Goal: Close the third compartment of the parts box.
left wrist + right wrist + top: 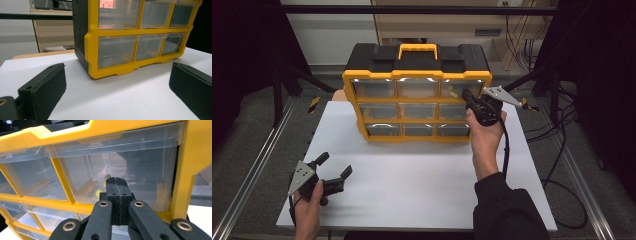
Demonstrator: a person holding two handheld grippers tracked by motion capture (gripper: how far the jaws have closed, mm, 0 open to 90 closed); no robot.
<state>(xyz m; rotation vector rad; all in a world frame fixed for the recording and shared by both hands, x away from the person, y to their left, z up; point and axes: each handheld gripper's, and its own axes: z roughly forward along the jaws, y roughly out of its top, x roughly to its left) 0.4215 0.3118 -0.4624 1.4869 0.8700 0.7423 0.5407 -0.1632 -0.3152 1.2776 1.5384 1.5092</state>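
A yellow and black drawer organizer (417, 95) stands upright at the back of the white table (412, 175), with clear plastic drawers in three rows. My right gripper (465, 93) is shut, jaws pressed together, its tip right in front of the top right drawer (117, 167); small yellow items (105, 185) lie inside that drawer. My left gripper (334, 166) rests open near the table's front left corner, held by a hand, jaws wide apart with nothing between them. In the left gripper view the organizer (140, 37) stands ahead and to the right of the open jaws.
A yellow carry handle (417, 48) tops the organizer. Metal frame rails (257, 165) run along both sides of the table. Cables (562, 150) trail on the floor to the right. A wooden cabinet (452, 25) stands behind.
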